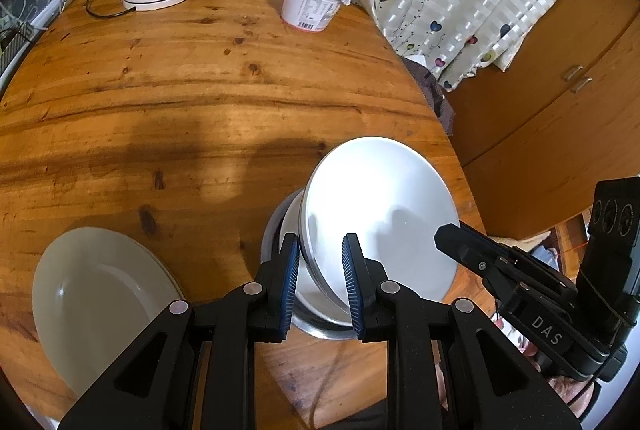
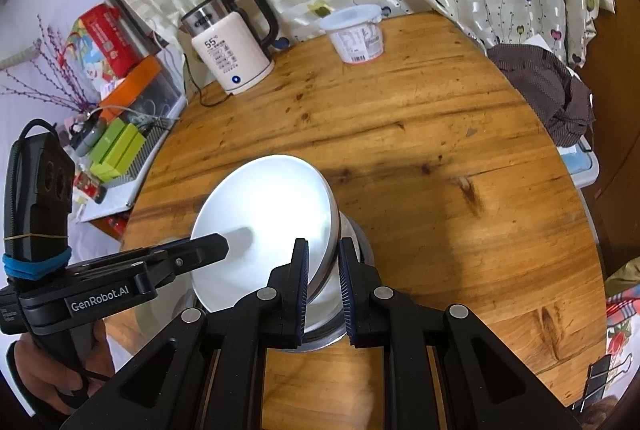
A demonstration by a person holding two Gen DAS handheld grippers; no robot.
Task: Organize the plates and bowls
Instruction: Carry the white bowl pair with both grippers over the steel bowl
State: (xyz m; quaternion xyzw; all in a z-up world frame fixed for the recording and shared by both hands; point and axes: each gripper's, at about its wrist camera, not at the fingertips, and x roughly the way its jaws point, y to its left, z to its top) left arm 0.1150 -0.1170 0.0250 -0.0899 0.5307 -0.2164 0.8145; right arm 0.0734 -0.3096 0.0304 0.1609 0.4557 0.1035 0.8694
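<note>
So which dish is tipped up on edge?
The shiny metal plate between both tongs, tilted over the steel bowl; the white ceramic plate lies flat.
</note>
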